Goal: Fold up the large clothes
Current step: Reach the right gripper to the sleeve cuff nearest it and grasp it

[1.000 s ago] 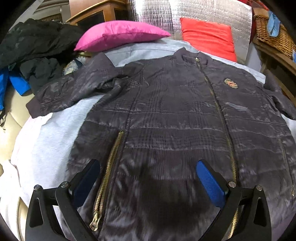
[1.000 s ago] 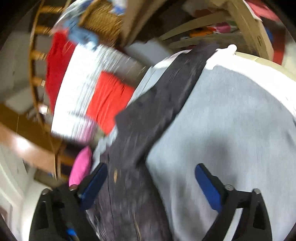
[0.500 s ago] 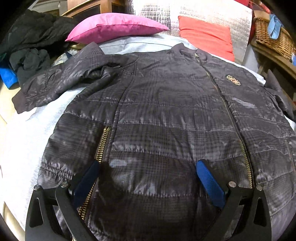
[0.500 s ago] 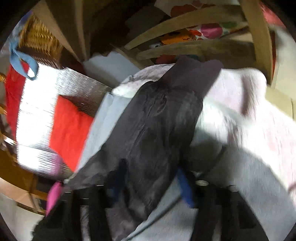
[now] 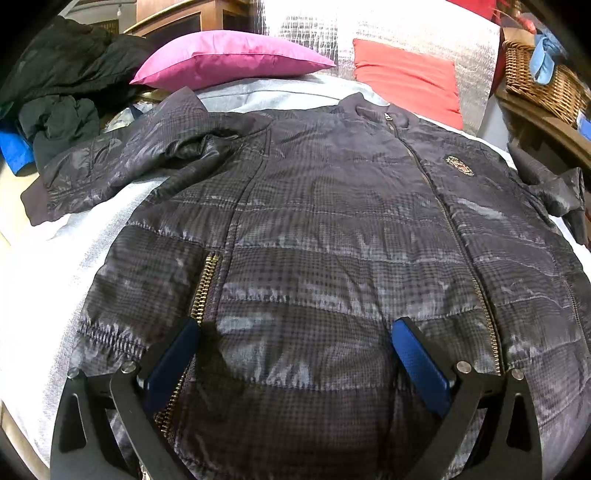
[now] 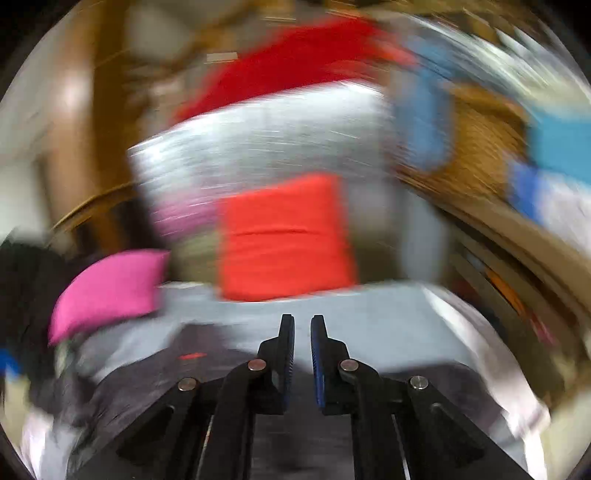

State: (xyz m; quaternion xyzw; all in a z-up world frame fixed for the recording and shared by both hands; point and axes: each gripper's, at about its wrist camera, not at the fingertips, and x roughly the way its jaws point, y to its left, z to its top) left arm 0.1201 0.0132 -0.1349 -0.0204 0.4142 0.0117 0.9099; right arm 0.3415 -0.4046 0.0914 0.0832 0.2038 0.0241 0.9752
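A dark checked quilted jacket (image 5: pixel 332 221) lies front up and zipped on the grey bed cover (image 5: pixel 74 258), collar toward the pillows. Its left sleeve (image 5: pixel 110 166) is crumpled outward; its right sleeve (image 5: pixel 550 184) is bunched at the bed's right edge. My left gripper (image 5: pixel 295 354) hovers open over the jacket's lower front, beside the pocket zip (image 5: pixel 205 284), gripping nothing. In the blurred right wrist view my right gripper (image 6: pixel 302 325) is shut, with dark jacket (image 6: pixel 129 380) fabric in the slit between its pads and beneath it.
A pink pillow (image 5: pixel 229 55) and a red pillow (image 5: pixel 410 81) lean against a silver quilted headboard (image 5: pixel 369 29). Dark clothes (image 5: pixel 62 92) are piled at the left. A wicker basket (image 5: pixel 543 81) stands on a wooden shelf at the right.
My right gripper closed around the dark sleeve and swung from facing the bed's edge to facing the pillows. My left gripper stayed open and edged in over the jacket's lower front.
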